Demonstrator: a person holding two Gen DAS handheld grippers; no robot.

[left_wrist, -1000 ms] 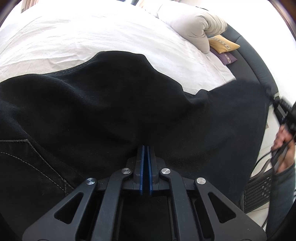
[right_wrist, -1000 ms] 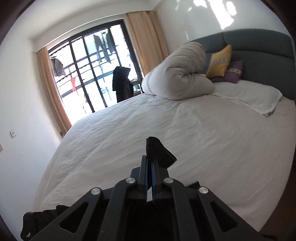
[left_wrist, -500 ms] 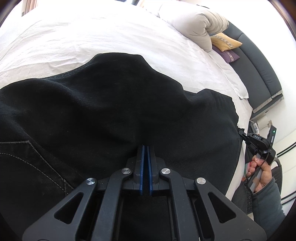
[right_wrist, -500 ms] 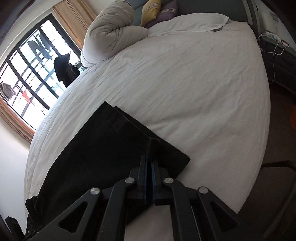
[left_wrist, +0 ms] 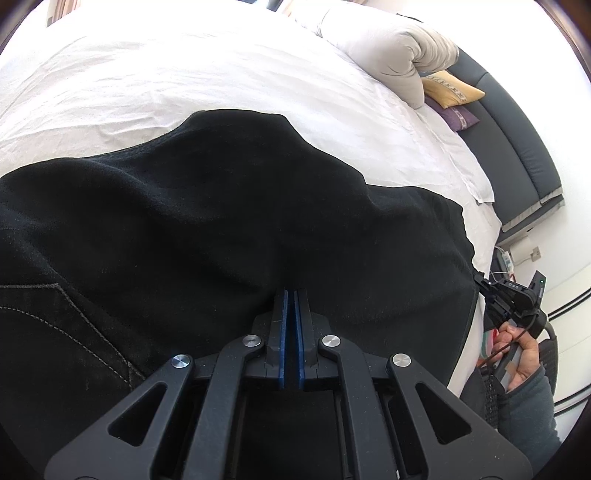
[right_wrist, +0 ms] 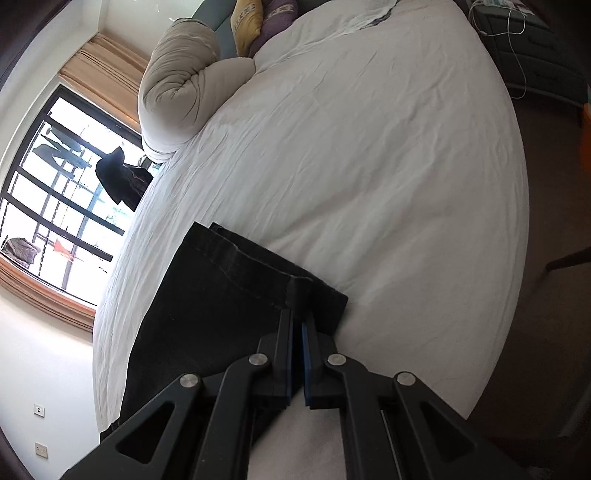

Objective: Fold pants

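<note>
The black denim pants point(left_wrist: 229, 229) lie spread across the near part of the white-sheeted bed point(left_wrist: 184, 74), stretched between the two tongs. The left tongs point(left_wrist: 290, 295) are pinched narrow on the pants' near edge, their blue pads point(left_wrist: 282, 332) almost meeting with dark cloth caught between them; a stitched pocket seam shows at the near left. In the left wrist view the right tongs point(left_wrist: 484, 284) appear at the far right edge of the pants, carried by the person's right hand point(left_wrist: 517, 358) in a grey sleeve.

From the right wrist view, the right tongs point(right_wrist: 297, 317) are closed narrow on a bunched bit of the hemmed leg end point(right_wrist: 258, 266), which rests flat on the sheet with two layers stacked. Bare sheet stretches to the right and beyond.

At the far head of the bed sit a rolled beige duvet point(right_wrist: 177, 85), a yellow cushion point(right_wrist: 247, 22) and a purple cushion point(right_wrist: 280, 11) against the dark grey headboard point(left_wrist: 517, 140). A black-framed window point(right_wrist: 55, 184) with tan curtains point(right_wrist: 103, 62) stands far left.
</note>
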